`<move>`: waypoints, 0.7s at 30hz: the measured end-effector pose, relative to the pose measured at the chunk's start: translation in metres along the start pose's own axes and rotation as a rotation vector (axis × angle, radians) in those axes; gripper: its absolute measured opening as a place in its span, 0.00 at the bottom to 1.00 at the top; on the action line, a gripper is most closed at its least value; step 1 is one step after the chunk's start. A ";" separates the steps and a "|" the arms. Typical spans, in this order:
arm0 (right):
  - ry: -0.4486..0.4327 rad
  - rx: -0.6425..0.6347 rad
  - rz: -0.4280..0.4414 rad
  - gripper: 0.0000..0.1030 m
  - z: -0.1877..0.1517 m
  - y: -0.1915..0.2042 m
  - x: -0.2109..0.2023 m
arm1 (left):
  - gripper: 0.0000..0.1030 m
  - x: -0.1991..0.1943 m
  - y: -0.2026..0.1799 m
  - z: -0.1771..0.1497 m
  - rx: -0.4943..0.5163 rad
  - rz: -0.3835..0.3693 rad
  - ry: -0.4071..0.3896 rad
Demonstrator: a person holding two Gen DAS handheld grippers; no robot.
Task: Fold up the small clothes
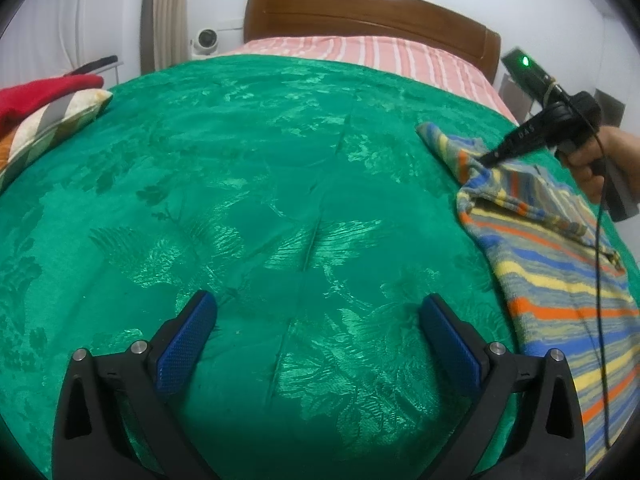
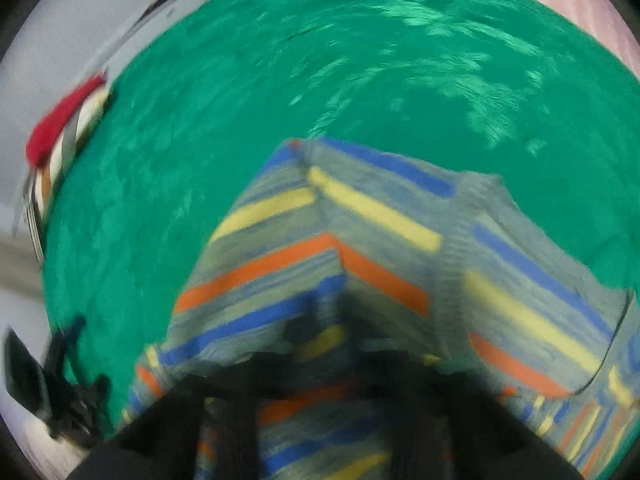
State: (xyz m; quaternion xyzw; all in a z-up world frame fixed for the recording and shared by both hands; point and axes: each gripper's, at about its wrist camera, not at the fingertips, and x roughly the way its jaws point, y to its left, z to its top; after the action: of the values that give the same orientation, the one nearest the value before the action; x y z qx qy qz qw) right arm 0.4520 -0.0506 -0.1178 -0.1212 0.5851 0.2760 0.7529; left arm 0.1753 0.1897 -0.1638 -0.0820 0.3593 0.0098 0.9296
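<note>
Left gripper (image 1: 316, 344) hovered released over bare green bedspread (image 1: 240, 200). Striped knit garment (image 1: 560, 280) lay at the bed's right edge: soft, light, floppy, probably best pinched at a hem or corner. Right gripper (image 1: 486, 159) was clenched on its far fold. Open room leftward; pillow (image 1: 52, 120) far left.

- Left camera sits low, looking across the green bedspread (image 1: 280, 184) toward the headboard (image 1: 372, 12).
- Right camera looks steeply down, close over the striped garment (image 2: 360, 248); both see it.
</note>
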 end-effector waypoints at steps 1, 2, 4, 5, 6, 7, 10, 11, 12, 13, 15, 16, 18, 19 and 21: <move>-0.033 -0.038 -0.031 0.04 0.003 0.006 -0.003 | 0.99 0.001 0.001 0.000 0.001 0.001 0.000; -0.081 -0.069 -0.070 0.04 0.006 0.012 -0.009 | 0.99 0.001 0.001 0.000 0.002 0.002 0.001; -0.176 -0.099 -0.132 0.04 0.011 0.021 -0.019 | 0.99 0.001 0.000 0.000 0.004 0.004 0.001; -0.199 -0.102 -0.144 0.05 0.012 0.022 -0.019 | 0.99 0.001 0.000 0.000 0.003 0.003 0.001; -0.191 -0.086 -0.144 0.07 0.009 0.020 -0.013 | 0.99 0.001 0.000 0.000 0.002 0.001 0.000; -0.155 -0.065 -0.138 0.19 0.008 0.015 -0.006 | 0.99 0.001 0.001 0.000 0.001 0.001 0.000; -0.186 0.007 -0.119 0.28 -0.012 -0.004 -0.024 | 0.99 0.000 0.001 0.000 0.001 0.001 -0.001; -0.221 0.051 -0.087 0.28 -0.017 -0.013 -0.037 | 0.99 0.000 0.001 0.000 0.002 0.001 -0.001; -0.275 0.152 -0.010 0.28 -0.033 -0.031 -0.060 | 0.99 0.001 0.000 0.000 0.002 0.002 -0.001; -0.299 0.210 0.039 0.28 -0.042 -0.038 -0.068 | 0.99 0.000 0.000 0.000 0.003 0.003 -0.001; -0.311 0.289 0.121 0.28 -0.074 -0.056 -0.087 | 0.99 0.000 0.000 0.000 0.004 0.004 -0.001; -0.295 0.296 0.132 0.28 -0.091 -0.059 -0.088 | 0.99 0.001 0.000 0.000 0.004 0.004 -0.001; -0.176 0.303 0.121 0.28 -0.130 -0.061 -0.066 | 0.99 0.001 0.000 0.000 0.004 0.005 -0.001; -0.112 0.302 0.092 0.25 -0.140 -0.059 -0.053 | 0.99 0.001 0.000 0.000 0.005 0.006 0.000; -0.164 0.282 0.042 0.24 -0.170 -0.056 -0.056 | 0.99 0.001 -0.001 0.000 0.008 0.010 0.004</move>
State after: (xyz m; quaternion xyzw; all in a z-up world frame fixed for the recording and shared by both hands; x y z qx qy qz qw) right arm 0.3355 -0.1973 -0.1212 0.0209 0.5570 0.2158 0.8017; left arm 0.1758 0.1888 -0.1642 -0.0766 0.3616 0.0128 0.9291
